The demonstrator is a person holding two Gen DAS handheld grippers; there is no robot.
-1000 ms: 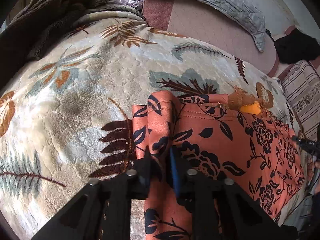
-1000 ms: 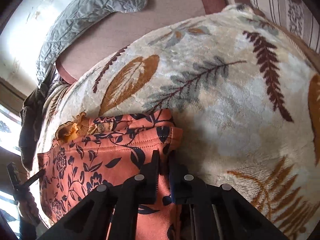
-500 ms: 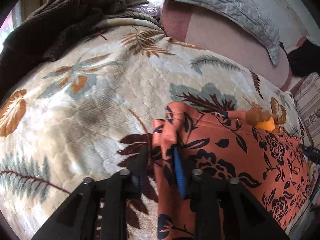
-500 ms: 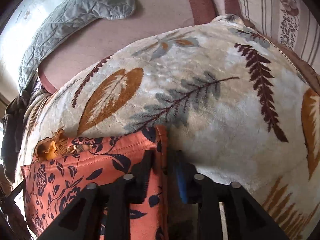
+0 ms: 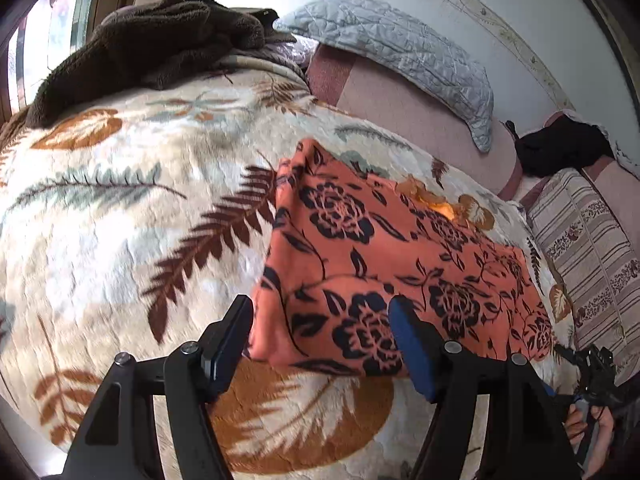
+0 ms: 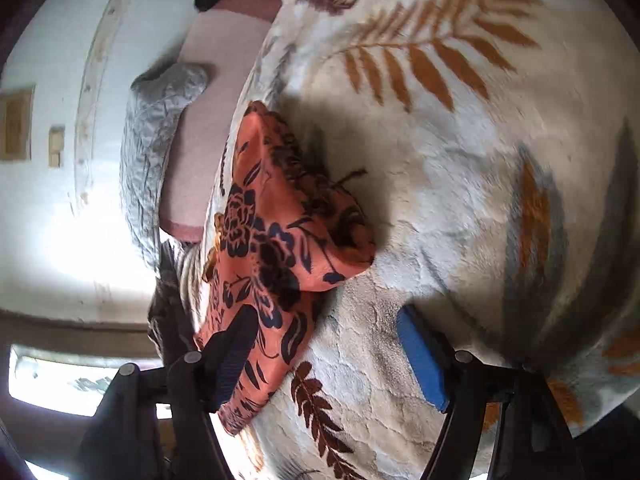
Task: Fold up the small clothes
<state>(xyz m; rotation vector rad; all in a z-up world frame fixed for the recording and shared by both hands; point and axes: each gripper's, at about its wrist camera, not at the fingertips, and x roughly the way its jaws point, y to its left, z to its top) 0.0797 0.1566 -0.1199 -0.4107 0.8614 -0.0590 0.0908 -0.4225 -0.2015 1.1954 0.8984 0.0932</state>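
Now both grippers' fingers (image 5: 236, 332) opening; orange garment (image 5: 384, 248) unpinched.

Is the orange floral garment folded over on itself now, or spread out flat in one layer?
Folded. The orange floral garment lies doubled on the leaf-print blanket, its near edge rounded and thick; in the right wrist view its end bunches up.

Leaf blanket (image 5: 120, 216), grey pillow (image 5: 400, 52), brown throw (image 5: 152, 40)
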